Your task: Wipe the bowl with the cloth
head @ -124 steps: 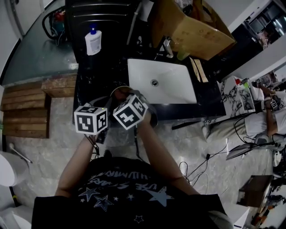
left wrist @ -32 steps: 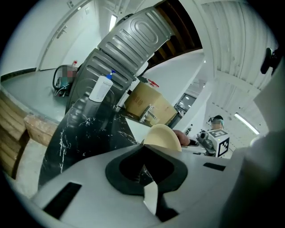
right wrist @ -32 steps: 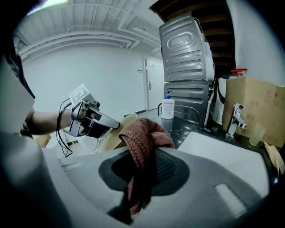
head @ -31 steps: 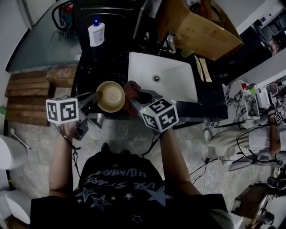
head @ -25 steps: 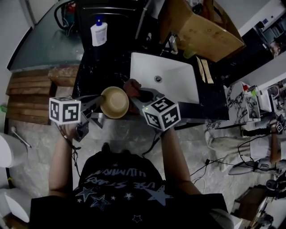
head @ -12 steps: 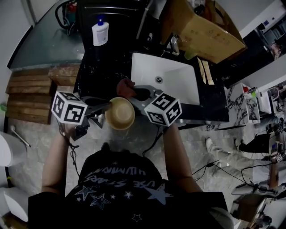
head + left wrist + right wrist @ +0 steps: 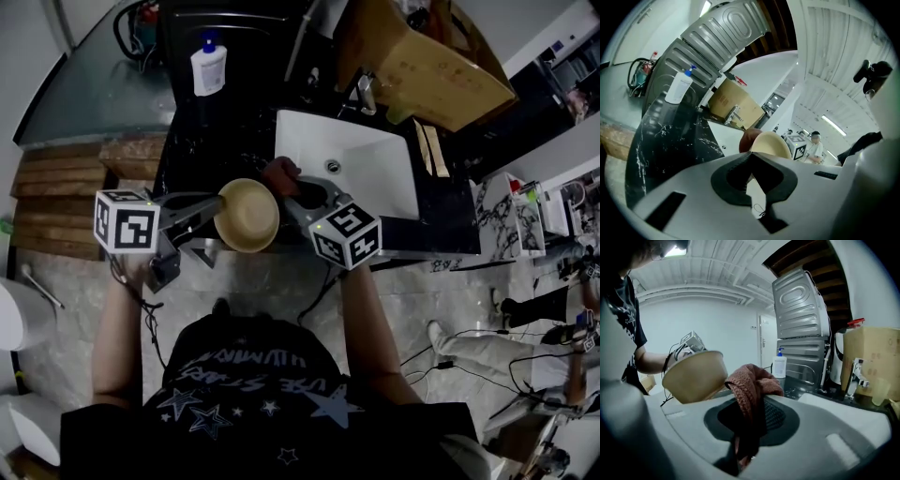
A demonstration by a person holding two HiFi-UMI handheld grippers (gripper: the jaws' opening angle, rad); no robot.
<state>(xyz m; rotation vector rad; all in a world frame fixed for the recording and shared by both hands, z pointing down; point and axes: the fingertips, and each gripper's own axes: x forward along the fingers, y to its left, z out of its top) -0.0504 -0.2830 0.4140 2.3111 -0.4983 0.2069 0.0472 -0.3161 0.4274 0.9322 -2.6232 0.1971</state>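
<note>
A tan bowl (image 7: 247, 215) hangs in the air over the front of the dark counter, tipped with its inside toward me. My left gripper (image 7: 217, 208) is shut on the bowl's left rim; the bowl (image 7: 771, 145) shows just beyond its jaws. My right gripper (image 7: 289, 192) is shut on a reddish-brown cloth (image 7: 279, 174), which sits against the bowl's upper right edge. In the right gripper view the cloth (image 7: 749, 386) bulges from the jaws, with the bowl (image 7: 695, 375) to its left.
A white sink basin (image 7: 361, 173) with a tap (image 7: 366, 92) lies right of the bowl in the dark counter (image 7: 202, 141). A white pump bottle (image 7: 208, 67) stands at the back left. A cardboard box (image 7: 422, 61) sits behind the sink. Wooden planks (image 7: 56, 197) lie left.
The bowl has been raised off the counter and tilted about. In the last half second it moved up and back, and the cloth came against its upper right rim.
</note>
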